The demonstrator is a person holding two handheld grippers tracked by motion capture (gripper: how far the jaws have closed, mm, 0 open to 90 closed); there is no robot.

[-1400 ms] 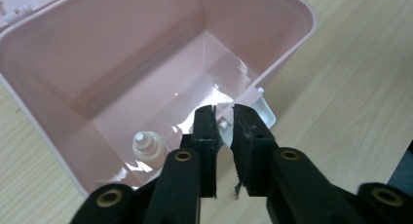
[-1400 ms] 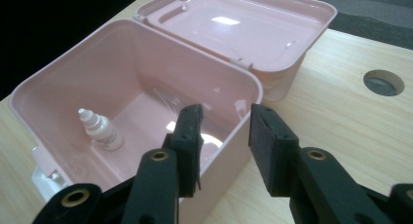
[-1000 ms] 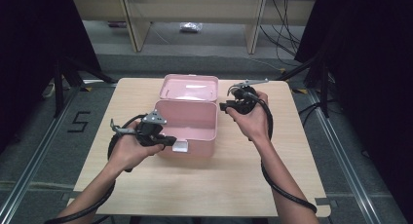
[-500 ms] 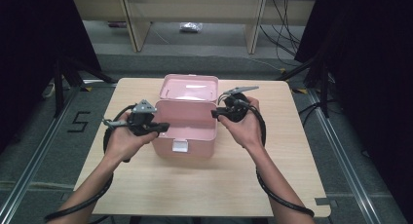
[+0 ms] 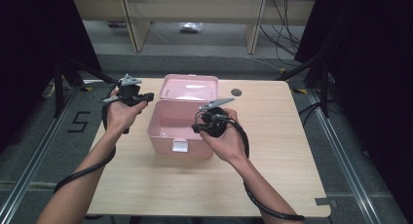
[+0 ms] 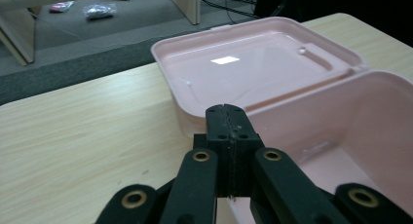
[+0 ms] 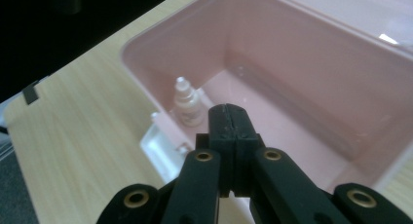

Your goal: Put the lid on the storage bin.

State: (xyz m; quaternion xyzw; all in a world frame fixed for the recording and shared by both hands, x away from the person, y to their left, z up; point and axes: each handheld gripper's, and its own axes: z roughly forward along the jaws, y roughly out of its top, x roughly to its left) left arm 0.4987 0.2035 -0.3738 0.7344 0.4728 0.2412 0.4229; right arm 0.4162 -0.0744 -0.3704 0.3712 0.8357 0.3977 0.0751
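Your right gripper has just been closing its jaws on nothing — the open pink box lies below them, a small bottle standing inside, just beyond the tips. Your left gripper is closed and empty too, the box's lid just ahead.

Overhead light lit table evenly, surroundings w/ dark upper corners, white glare patch on pink box lid, soft shadows beside box, jaws blurred at bottom centre of gripper views, mild softness throughout.
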